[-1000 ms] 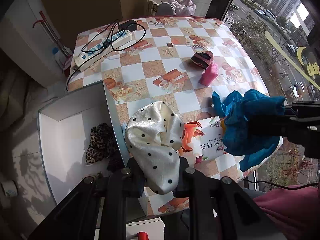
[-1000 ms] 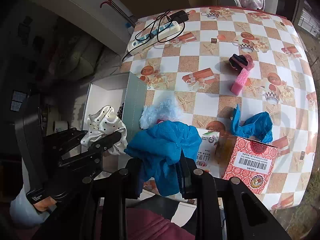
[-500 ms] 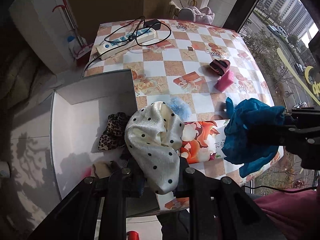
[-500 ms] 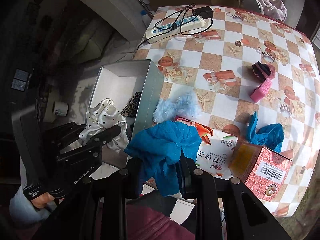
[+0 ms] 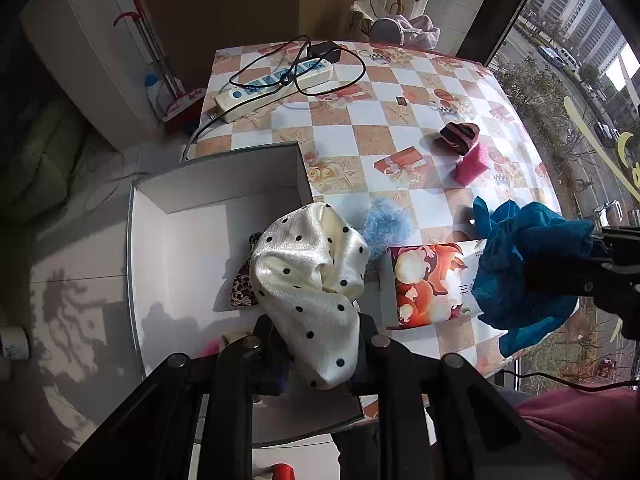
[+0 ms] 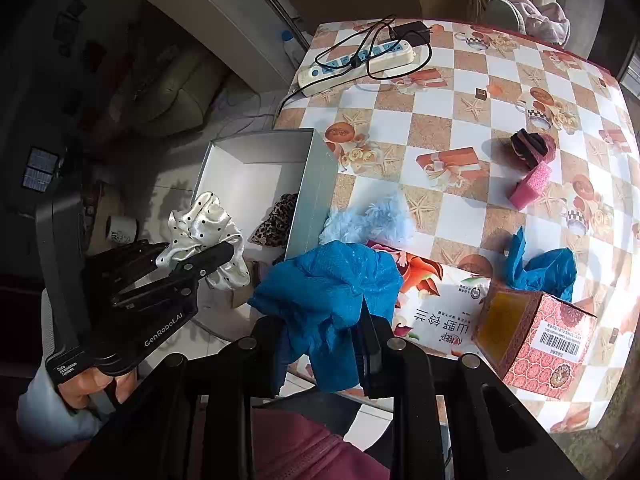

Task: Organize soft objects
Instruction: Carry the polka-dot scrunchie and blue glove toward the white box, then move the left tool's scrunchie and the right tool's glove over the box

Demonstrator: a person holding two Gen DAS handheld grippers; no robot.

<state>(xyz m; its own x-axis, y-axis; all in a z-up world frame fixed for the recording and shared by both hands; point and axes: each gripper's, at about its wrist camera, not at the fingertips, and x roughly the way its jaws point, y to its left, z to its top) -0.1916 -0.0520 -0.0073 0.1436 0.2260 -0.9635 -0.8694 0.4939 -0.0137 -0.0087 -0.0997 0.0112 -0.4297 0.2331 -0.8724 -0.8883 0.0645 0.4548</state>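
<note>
My left gripper (image 5: pixel 320 354) is shut on a cream polka-dot satin cloth (image 5: pixel 312 276) and hangs over the open white box (image 5: pixel 180 240) beside the table; from the right wrist view this gripper (image 6: pixel 192 258) and its cloth (image 6: pixel 204 224) sit above the box (image 6: pixel 248 176). My right gripper (image 6: pixel 324 340) is shut on a teal blue cloth (image 6: pixel 332 292), held over the table's near edge; in the left wrist view that cloth (image 5: pixel 524 268) shows at the right. A leopard-print piece (image 6: pixel 276 220) lies in the box. A pale blue fluffy piece (image 6: pixel 368 220) lies on the table by the box wall.
On the checkered table (image 6: pixel 460 120) lie a printed packet (image 6: pixel 436 304), a red patterned carton (image 6: pixel 536 332), another teal cloth (image 6: pixel 540 268), a pink sponge (image 6: pixel 532 184) with a dark scrunchie (image 6: pixel 528 144), and a power strip (image 6: pixel 360 60) with cables. A maroon sleeve (image 6: pixel 304 452) is below.
The left gripper has carried the polka-dot cloth leftward from over the table edge to above the box. The right gripper with the teal cloth shifted left as well, then stayed almost still.
</note>
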